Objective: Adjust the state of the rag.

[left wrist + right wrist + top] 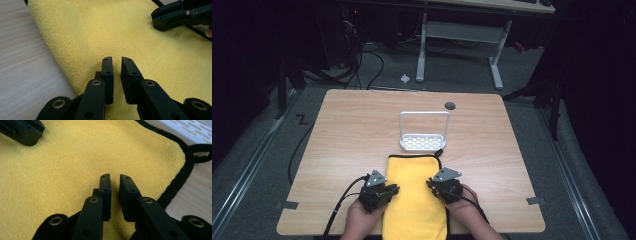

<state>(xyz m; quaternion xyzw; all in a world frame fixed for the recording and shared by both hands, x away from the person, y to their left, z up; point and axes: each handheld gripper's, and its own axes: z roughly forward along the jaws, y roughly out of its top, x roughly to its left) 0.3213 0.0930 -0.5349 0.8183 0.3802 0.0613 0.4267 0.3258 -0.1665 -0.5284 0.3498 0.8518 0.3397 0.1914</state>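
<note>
Yellow fleecy microfibre cloth (415,200) with a black sewn edge lies flat on the pale wooden worktop (347,130), its near end hanging over the worktop's front edge and its far end just short of a white perforated rack (424,134) with a tall wire handle. Left gripper (116,61) sits over the cloth's left edge and right gripper (115,178) over its right edge (the black border and a small loop show beside it), each held in a hand. Both pairs of fingers (107,72) stand nearly pressed together, a thin gap left, with only a slight ruck of pile between them and no fold plainly pinched.
</note>
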